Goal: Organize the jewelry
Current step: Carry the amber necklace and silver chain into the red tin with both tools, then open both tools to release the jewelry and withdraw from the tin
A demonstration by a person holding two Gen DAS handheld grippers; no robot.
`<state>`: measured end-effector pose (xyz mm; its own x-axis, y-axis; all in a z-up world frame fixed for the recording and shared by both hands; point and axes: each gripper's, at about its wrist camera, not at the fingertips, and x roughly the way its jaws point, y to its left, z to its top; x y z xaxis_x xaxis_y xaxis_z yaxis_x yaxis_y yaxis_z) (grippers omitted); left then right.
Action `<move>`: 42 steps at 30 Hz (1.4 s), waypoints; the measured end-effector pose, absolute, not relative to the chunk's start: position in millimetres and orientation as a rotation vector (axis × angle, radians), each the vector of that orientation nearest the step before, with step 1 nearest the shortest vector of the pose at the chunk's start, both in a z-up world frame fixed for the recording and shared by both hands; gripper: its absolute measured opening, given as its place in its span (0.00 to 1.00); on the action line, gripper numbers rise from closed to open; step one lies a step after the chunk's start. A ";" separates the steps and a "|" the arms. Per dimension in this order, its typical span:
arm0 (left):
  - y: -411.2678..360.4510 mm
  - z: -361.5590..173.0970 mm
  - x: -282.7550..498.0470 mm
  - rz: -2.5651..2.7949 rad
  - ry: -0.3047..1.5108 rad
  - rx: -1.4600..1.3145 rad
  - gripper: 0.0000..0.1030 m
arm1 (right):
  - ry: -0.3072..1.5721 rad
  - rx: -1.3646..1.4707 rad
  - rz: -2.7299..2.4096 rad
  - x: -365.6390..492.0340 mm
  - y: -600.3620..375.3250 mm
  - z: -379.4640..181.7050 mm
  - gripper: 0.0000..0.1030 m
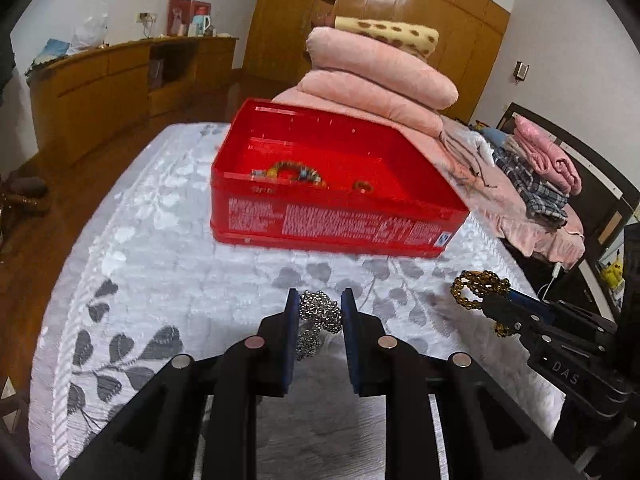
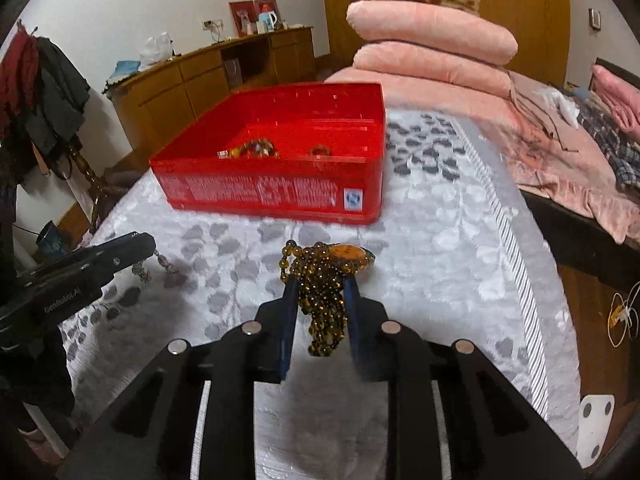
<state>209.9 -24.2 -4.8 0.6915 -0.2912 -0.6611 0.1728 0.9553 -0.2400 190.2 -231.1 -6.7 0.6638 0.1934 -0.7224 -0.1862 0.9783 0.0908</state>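
Left wrist: "DAS" on right hand-held gripper (image 1: pixel 486 300) | red tin (image 1: pixel 332 228) text illegible

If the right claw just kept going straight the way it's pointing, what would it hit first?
Probably the grey leaf-patterned bedspread just short of the red box, since the right claw, shut on brown beads, points downward. Depth is hard to judge.

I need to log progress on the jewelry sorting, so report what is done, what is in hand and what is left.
Done: a colourful beaded bracelet and a small ring already lie in the red tin.
In hand: the left gripper is shut on a silver chain; the right gripper is shut on an amber bead necklace.
Left: both pieces need dropping into the tin. No other loose jewelry shows on the grey leaf-patterned bedspread.
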 end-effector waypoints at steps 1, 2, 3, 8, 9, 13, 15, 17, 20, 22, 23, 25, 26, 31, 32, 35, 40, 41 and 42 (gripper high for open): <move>-24.5 -2.1 210.8 -0.262 0.758 -0.165 0.20 | 0.812 0.010 0.216 191.7 -230.7 -4.5 0.21; -24.5 1.5 212.0 -0.264 0.749 -0.167 0.20 | 0.807 0.011 0.217 193.3 -230.4 -2.2 0.21; -23.9 4.0 212.9 -0.265 0.743 -0.168 0.20 | 0.802 0.011 0.219 195.7 -230.0 0.6 0.21; -23.9 21.6 219.3 -0.270 0.699 -0.172 0.20 | 0.766 0.014 0.232 207.1 -229.2 17.4 0.21; -24.2 27.6 222.1 -0.273 0.684 -0.174 0.20 | 0.759 0.013 0.235 208.9 -228.9 21.1 0.21; -26.8 43.4 234.8 -0.275 0.641 -0.170 0.20 | 0.720 0.006 0.248 220.9 -225.0 38.8 0.21; -27.2 50.0 244.5 -0.278 0.628 -0.183 0.20 | 0.705 0.003 0.254 228.6 -222.7 45.8 0.21; -27.5 54.7 252.8 -0.273 0.618 -0.183 0.20 | 0.694 -0.001 0.260 238.6 -219.2 51.6 0.21; -29.1 61.3 266.7 -0.271 0.599 -0.181 0.20 | 0.687 -0.006 0.268 252.5 -214.7 56.3 0.21; -30.8 63.3 280.8 -0.259 0.595 -0.175 0.20 | 0.688 -0.007 0.273 266.1 -210.8 57.5 0.21; -30.8 63.5 284.9 -0.258 0.595 -0.176 0.20 | 0.691 -0.006 0.273 272.6 -209.4 57.6 0.21; -33.3 62.8 299.7 -0.245 0.600 -0.167 0.20 | 0.695 -0.001 0.278 287.6 -206.9 56.2 0.21; -34.2 61.7 305.9 -0.239 0.600 -0.161 0.20 | 0.697 0.002 0.280 294.4 -205.7 55.4 0.21; -32.8 49.9 346.0 -0.216 0.631 -0.168 0.20 | 0.723 0.015 0.264 334.0 -201.7 49.0 0.21; -33.5 47.4 353.0 -0.212 0.636 -0.166 0.20 | 0.728 0.017 0.263 339.6 -201.2 48.0 0.21; -38.0 36.1 374.9 -0.198 0.665 -0.153 0.21 | 0.749 0.008 0.262 358.8 -198.1 41.9 0.22; -34.4 24.8 387.9 -0.184 0.696 -0.178 0.55 | 0.718 -0.015 0.232 368.8 -197.2 43.7 0.38; -33.0 25.1 385.8 -0.179 0.689 -0.181 0.55 | 0.713 -0.019 0.227 366.9 -198.6 44.8 0.38; -32.0 26.9 382.5 -0.182 0.684 -0.175 0.55 | 0.706 -0.025 0.220 364.1 -199.2 46.0 0.38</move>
<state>382.5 -32.0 26.9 0.7602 -0.2235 -0.6101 0.1087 0.9695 -0.2197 364.1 -199.2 46.0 0.7385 0.1923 -0.6463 -0.2094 0.9765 0.0513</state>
